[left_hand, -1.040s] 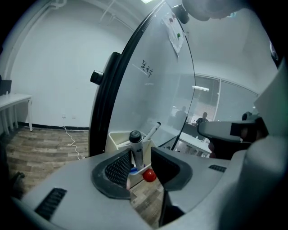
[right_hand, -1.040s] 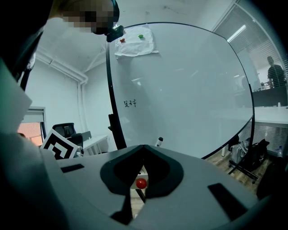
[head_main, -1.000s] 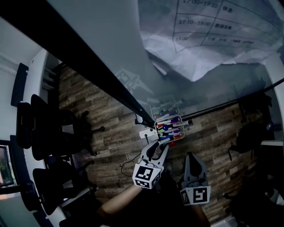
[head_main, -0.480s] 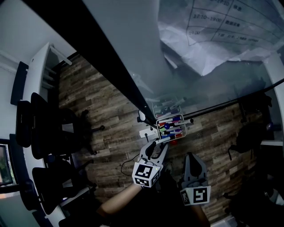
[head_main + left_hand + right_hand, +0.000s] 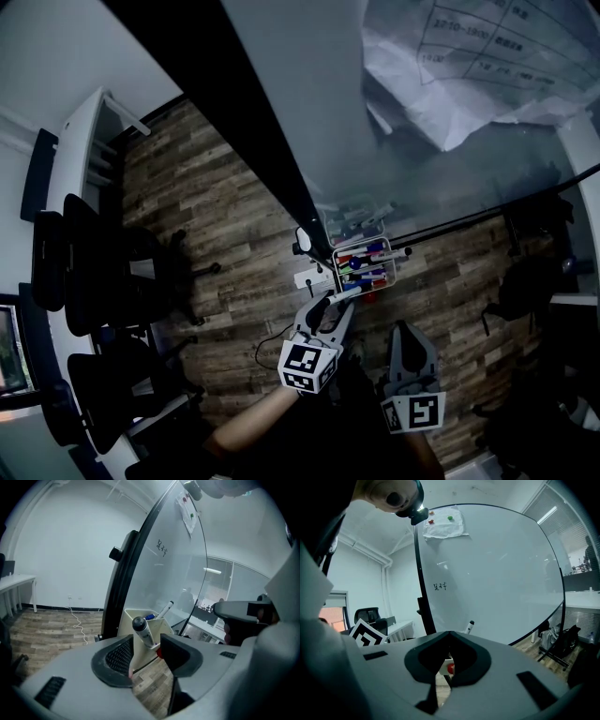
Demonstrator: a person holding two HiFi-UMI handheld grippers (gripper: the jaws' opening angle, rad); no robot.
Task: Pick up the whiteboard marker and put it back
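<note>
A whiteboard marker (image 5: 143,631) with a dark cap stands tilted in the cream pen holder (image 5: 162,624) at the foot of the whiteboard (image 5: 309,94). My left gripper (image 5: 146,644) has a jaw on each side of it. The jaws are opening, and a gap shows between each pad and the marker. In the head view the left gripper (image 5: 330,306) reaches the near edge of the holder (image 5: 335,259), which carries several coloured markers. My right gripper (image 5: 410,332) hangs back to the right with nothing in it, and its jaws (image 5: 449,635) meet at the tips.
Dark office chairs (image 5: 84,281) line the left side on the wooden floor. A white power strip (image 5: 309,279) and cable lie by the board's black frame. A crumpled printed sheet (image 5: 487,66) hangs on the board. Another marker (image 5: 470,626) pokes up from the holder.
The left gripper's jaws have spread apart around the marker, which now rests in the holder. Both hands stay in place; the head view has shifted slightly.
</note>
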